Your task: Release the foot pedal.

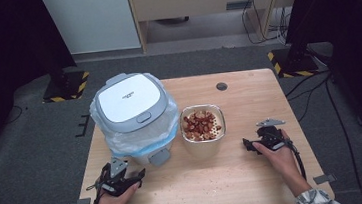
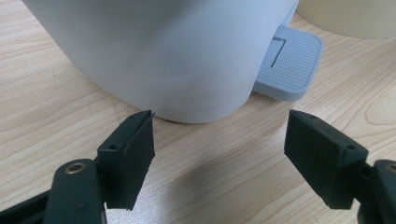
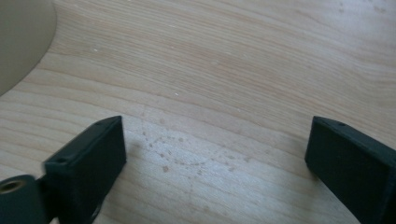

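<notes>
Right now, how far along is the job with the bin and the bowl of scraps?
Nothing looks done: the pedal bin has its lid shut, and the bowl beside it is full. The left gripper stands open by the pedal; the right gripper is open and empty. Opening and emptying remain.

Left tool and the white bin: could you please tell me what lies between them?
Nothing: in the left gripper view, bare wooden table separates the open left tool from the white bin.
</notes>
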`<state>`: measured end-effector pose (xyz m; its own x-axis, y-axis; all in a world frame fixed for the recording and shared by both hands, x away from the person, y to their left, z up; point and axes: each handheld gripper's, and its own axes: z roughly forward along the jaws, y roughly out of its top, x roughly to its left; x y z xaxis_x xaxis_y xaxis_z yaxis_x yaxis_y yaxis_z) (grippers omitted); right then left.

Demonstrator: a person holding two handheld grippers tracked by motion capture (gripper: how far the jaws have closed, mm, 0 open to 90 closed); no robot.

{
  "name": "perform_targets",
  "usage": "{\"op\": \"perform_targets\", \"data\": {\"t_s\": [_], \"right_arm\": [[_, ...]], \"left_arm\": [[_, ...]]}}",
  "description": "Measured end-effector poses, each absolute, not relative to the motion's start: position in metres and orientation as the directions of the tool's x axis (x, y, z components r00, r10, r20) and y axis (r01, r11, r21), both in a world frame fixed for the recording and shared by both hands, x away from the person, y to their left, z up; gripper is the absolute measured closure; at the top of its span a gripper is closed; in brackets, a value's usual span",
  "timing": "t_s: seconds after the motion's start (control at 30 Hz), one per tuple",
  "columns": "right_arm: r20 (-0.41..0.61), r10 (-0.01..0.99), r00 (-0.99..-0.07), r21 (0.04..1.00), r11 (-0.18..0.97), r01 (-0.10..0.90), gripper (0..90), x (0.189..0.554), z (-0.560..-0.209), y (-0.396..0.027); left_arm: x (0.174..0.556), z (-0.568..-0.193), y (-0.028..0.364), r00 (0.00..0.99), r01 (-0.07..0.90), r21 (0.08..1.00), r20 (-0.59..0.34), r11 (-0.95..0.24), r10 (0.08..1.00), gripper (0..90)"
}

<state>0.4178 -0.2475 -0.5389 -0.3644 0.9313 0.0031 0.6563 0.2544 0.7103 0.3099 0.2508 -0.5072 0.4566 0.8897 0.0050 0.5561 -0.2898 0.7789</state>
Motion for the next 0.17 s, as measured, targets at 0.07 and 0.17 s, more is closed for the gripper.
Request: {"op": "perform_targets", "data": {"t_s": [0.07,0.17], "right_arm": [[0.001,0.932,-0.363,0.712,0.255,0.655,3.6,0.4171,-0.5394,-0.2431],[0.000,0.940,-0.340,0.707,0.241,0.665,1.6,0.4164,-0.5397,-0.2362]], "left_arm": [[0.3094,-0.5064,0.2510,0.448,0.556,0.781,0.005,-0.283,0.894,23.2],[0.3099,-0.5067,0.2523,0.446,0.557,0.781,0.005,-0.282,0.895,22.8]]}}
